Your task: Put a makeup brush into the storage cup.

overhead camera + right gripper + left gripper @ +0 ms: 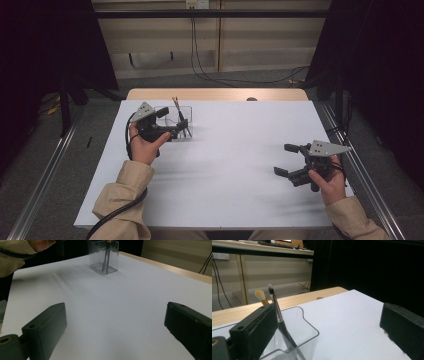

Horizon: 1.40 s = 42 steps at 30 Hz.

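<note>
Brushes (pixel 277 312) in unlabelled clear holder (pixel 304 335)

The right tongs (pixel 115 327) gape over the white table (pixel 120 302); a clear holder (pixel 103 256) stands well beyond.

The person wears a beige long-sleeved top, its left sleeve (pixel 122 192) and right sleeve (pixel 352 220) ending in loose cuffs at the wrists. Each hand carries a black tool: the left gripper (pixel 172 122) and the right gripper (pixel 286 160) each have two blocky matte-black jaws with a small round screw hole near the corner, and each bears a light grey three-cornered plate dotted with small dark holes on top. A thick black cable (pixel 117 212) curves from the left one along the sleeve, and thinner black wires loop beside the right one.
</note>
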Each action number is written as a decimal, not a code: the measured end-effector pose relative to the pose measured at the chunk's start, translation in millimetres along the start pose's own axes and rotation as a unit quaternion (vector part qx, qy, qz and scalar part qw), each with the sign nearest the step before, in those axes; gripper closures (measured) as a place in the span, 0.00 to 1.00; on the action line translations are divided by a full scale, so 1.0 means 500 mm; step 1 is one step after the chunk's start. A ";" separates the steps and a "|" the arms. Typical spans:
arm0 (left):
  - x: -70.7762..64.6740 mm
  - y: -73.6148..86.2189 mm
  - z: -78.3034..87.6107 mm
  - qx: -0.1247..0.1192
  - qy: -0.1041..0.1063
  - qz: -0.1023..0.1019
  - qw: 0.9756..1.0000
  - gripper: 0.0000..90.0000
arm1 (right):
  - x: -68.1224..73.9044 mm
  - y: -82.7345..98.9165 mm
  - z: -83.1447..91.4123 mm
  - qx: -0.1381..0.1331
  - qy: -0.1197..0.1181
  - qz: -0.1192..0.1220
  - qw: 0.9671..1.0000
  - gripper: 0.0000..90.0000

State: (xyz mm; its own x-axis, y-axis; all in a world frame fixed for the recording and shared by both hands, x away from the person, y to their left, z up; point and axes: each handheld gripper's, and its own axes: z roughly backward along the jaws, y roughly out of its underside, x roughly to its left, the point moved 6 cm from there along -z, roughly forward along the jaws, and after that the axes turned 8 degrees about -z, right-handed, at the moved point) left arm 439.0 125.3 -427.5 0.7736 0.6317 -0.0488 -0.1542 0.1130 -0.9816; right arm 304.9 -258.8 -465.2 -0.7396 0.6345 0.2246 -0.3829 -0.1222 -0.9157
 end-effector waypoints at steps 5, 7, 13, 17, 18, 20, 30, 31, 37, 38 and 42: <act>-0.008 0.000 0.002 0.002 0.011 -0.005 1.000 0.00 | 0.001 0.001 0.003 0.000 0.001 -0.001 1.000 0.04; -0.010 -0.001 0.003 0.001 0.013 -0.009 1.000 0.00 | 0.002 0.001 0.004 0.000 0.002 0.000 1.000 0.04; -0.019 0.002 0.008 0.003 0.021 -0.018 1.000 0.00 | 0.005 0.005 0.009 0.001 0.002 -0.001 1.000 0.04; -0.025 0.003 0.014 0.002 0.029 -0.023 0.999 0.00 | 0.006 0.003 0.011 -0.002 0.003 -0.001 1.000 0.04; -0.026 0.003 0.016 0.003 0.029 -0.025 0.999 0.00 | 0.007 0.003 0.011 -0.002 0.003 0.000 1.000 0.04; -0.030 0.003 0.021 0.002 0.034 -0.025 0.999 0.00 | 0.007 0.003 0.010 -0.001 0.003 0.000 1.000 0.04; -0.041 0.003 0.036 0.001 0.044 -0.036 0.998 0.00 | 0.010 0.006 0.013 0.000 0.005 -0.001 1.000 0.04; -0.041 0.004 0.037 0.000 0.044 -0.033 0.998 0.00 | 0.010 0.005 0.014 -0.001 0.005 -0.001 1.000 0.04; -0.041 0.012 0.047 0.001 0.044 -0.033 0.999 0.00 | 0.012 0.007 0.017 -0.001 0.008 -0.002 1.000 0.04; -0.042 0.013 0.049 0.001 0.044 -0.032 0.999 0.00 | 0.013 0.007 0.018 -0.001 0.008 -0.001 1.000 0.04; -0.047 0.016 0.056 0.002 0.048 -0.037 0.998 0.00 | 0.015 0.009 0.021 0.000 0.008 0.000 1.000 0.04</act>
State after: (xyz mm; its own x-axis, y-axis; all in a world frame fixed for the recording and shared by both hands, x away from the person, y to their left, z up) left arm 402.4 133.0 -428.8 0.8380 0.5457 0.0059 -0.0975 0.1604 -0.9822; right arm 291.6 -262.6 -464.1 -0.7305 0.6466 0.2199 -0.3834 -0.1219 -0.9155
